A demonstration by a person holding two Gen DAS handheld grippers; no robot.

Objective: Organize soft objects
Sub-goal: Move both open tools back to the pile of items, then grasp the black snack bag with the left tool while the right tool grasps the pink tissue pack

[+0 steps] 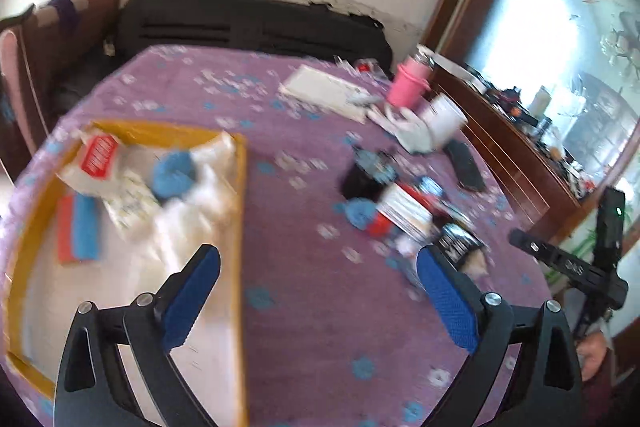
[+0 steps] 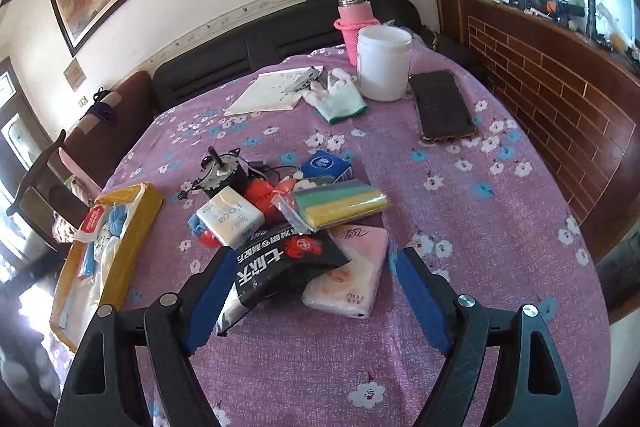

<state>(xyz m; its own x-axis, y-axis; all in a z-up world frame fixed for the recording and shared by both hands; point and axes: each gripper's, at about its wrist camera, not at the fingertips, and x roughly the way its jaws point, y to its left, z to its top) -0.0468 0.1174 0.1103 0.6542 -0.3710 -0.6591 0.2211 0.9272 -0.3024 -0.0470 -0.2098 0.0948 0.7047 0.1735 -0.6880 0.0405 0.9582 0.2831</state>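
A yellow-rimmed tray [image 1: 239, 195] on the purple flowered tablecloth holds several soft things: a white packet with a red label [image 1: 96, 155], a blue yarn ball [image 1: 174, 173], a red and blue sponge [image 1: 78, 229]. The tray also shows at the left of the right wrist view [image 2: 140, 211]. My left gripper [image 1: 318, 267] is open and empty, over the tray's right rim. My right gripper [image 2: 312, 273] is open around a black snack packet [image 2: 288, 263] and a pink tissue pack [image 2: 352, 275]. Behind them lie a striped sponge pack [image 2: 340, 203] and a white tissue pack [image 2: 232, 215].
A small motor [image 2: 222, 173], a blue tissue pack [image 2: 326, 165], red yarn [image 2: 260, 195], a phone [image 2: 442, 105], a white glove [image 2: 336, 99], a white jar [image 2: 384, 61], a pink bottle [image 2: 354, 23] and a notepad [image 2: 272, 91] lie on the table. A brick-pattern counter [image 2: 560, 87] stands at right.
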